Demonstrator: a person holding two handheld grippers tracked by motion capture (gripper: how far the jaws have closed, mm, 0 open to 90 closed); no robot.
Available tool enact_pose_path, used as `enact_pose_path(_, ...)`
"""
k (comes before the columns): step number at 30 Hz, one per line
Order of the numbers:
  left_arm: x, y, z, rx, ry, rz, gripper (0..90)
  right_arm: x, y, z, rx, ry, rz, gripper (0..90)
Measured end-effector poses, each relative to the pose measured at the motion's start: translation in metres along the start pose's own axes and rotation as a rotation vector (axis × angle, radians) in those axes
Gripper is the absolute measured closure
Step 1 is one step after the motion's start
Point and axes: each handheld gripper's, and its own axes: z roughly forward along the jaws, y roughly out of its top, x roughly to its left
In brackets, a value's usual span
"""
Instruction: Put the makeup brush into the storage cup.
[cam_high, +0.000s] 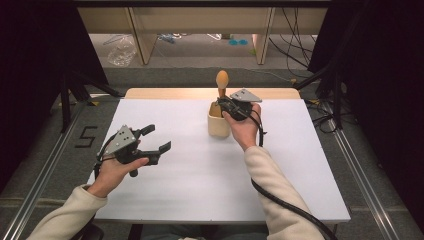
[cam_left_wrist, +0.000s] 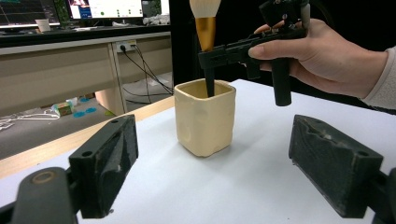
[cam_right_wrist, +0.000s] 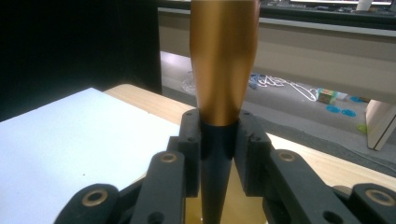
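A cream cup (cam_high: 218, 125) stands upright at the far middle of the white table (cam_high: 200, 185). A brush (cam_high: 222, 82) with a black handle, gold ferrule and pale bristles stands head-up in it. My right gripper (cam_high: 221, 104) is shut on the brush's black handle just above the cup's rim; in the right gripper view the jaws clamp the brush (cam_right_wrist: 223, 60) just below the ferrule. My left gripper (cam_high: 157, 138) is held open over the table's left side with nothing between its jaws. In the left gripper view it faces the cup (cam_left_wrist: 205, 116), the brush (cam_left_wrist: 205, 28) and the right gripper (cam_left_wrist: 210, 53).
A wooden strip (cam_high: 165, 93) borders the table's far edge. Beyond it on the floor lie a clear plastic bag (cam_high: 121, 51) and cables, between wooden furniture legs (cam_high: 140, 35). Black curtains flank both sides.
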Motion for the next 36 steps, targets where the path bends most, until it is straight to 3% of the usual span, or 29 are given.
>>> enact_pose_path(1,-0.0001,-0.0001,0.0000,0.000,0.001,-0.001,15.6,-0.0011,-0.0002,0.0008,-0.012,-0.006,-0.019,75.4)
enact_pose_path(25,0.0003,-0.0012,0.0009,0.005,-0.004,0.006,15.5,-0.0001,-0.0053,0.0021,0.015,0.006,-0.005,75.4)
enact_pose_path(26,0.0002,-0.0013,0.0011,0.005,-0.004,0.004,15.6,-0.0009,-0.0053,0.0028,0.003,-0.001,-0.020,75.4)
enact_pose_path(27,-0.0001,-0.0014,0.0011,0.006,-0.003,0.000,15.6,0.0003,-0.0054,0.0029,0.012,0.012,0.001,75.4)
enact_pose_path(36,-0.0004,-0.0015,0.0012,0.006,-0.003,-0.002,15.5,-0.0007,-0.0064,0.0035,0.017,0.001,-0.013,75.4)
